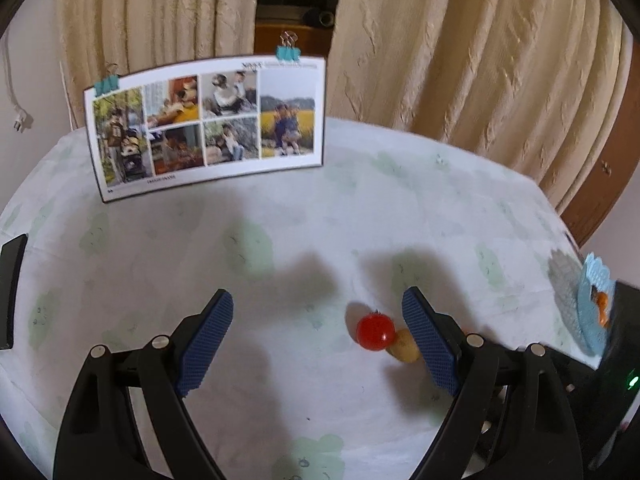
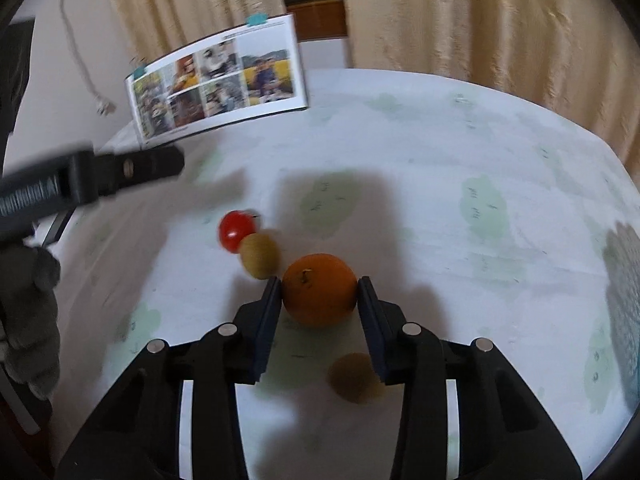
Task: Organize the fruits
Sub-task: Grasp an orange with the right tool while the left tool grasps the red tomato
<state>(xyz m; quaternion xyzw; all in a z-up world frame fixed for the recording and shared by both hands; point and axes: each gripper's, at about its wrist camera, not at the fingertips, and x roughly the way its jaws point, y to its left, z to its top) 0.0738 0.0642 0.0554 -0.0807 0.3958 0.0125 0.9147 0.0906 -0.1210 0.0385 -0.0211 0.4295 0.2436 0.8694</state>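
Note:
My right gripper (image 2: 319,292) is shut on an orange (image 2: 319,290), both pads against its sides, just above the table. A red tomato (image 2: 236,230) and a greenish-brown kiwi (image 2: 259,256) lie touching each other just left of it. A second kiwi (image 2: 354,378) lies below the gripper. My left gripper (image 1: 318,336) is open and empty above the table; the tomato (image 1: 375,332) and kiwi (image 1: 404,345) lie close to its right finger. The left gripper also shows at the left edge of the right wrist view (image 2: 120,172).
A photo board (image 1: 208,124) held by teal clips stands at the table's far side. The table (image 1: 280,240) has a white cloth with pale green prints. A light blue mesh basket (image 1: 592,304) shows at the right edge. Beige curtains hang behind.

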